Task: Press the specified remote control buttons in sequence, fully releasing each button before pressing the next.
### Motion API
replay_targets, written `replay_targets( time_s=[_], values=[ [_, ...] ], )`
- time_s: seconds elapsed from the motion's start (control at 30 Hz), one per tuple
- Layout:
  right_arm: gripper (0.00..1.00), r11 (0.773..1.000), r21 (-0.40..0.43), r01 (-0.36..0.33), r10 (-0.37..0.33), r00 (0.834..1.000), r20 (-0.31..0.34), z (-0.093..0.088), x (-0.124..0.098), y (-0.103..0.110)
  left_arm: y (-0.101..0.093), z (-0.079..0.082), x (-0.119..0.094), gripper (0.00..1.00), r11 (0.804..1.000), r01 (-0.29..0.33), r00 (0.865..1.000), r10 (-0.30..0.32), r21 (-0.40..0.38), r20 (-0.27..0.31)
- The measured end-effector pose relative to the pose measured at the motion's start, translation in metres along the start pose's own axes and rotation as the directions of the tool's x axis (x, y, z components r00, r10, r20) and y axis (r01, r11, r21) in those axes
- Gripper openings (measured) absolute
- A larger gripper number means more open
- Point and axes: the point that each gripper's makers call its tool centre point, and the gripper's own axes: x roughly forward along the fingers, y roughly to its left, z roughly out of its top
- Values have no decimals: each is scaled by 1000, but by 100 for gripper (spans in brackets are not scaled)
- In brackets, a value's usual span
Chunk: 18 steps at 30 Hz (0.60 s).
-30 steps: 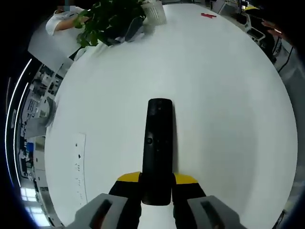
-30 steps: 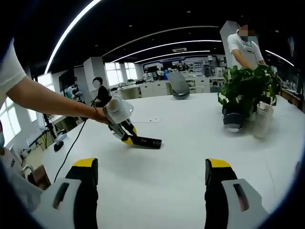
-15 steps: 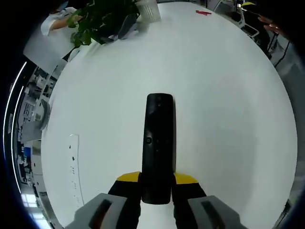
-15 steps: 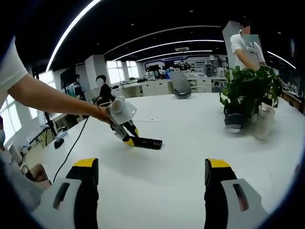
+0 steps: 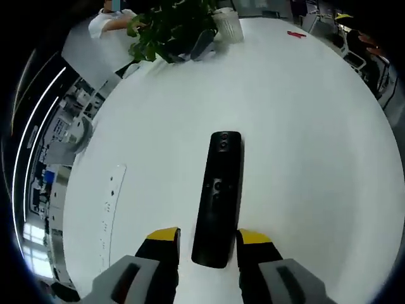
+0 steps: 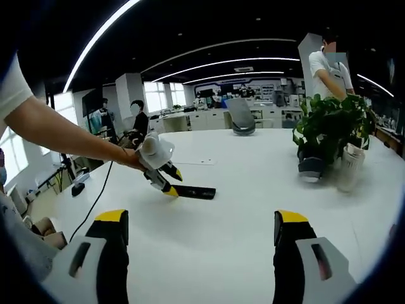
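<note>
Between the spread left gripper (image 5: 207, 244) jaws lies the remote (image 5: 218, 196), steadied for pressing; right gripper (image 6: 196, 237) spread, empty.

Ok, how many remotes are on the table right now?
1. The black remote lies flat on the white table, between the left gripper's open fingers; the right gripper view shows the same one.

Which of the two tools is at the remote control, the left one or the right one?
The left tool: its yellow tips stand on either side of the black remote control on the white table. The right tool is far from it, open over bare table.
</note>
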Motion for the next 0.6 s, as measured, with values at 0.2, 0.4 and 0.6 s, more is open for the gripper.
replay_targets(
  time_s=[0.2,0.4,0.6],
  values=[
    [100,1000,-2,21,-21,1000,-14,-5,1,-5,-1,1,-24,51,986,-56,995,69,-154,78],
    [100,1000,3,22,-22,1000,9,1,-2,-4,-4,7,-68,62,949,-98,965,164,-299,204],
    [100,1000,6,8,-9,1000,27,6,-3,1,-23,8,-111,76,919,-112,934,228,-378,276]
  ],
)
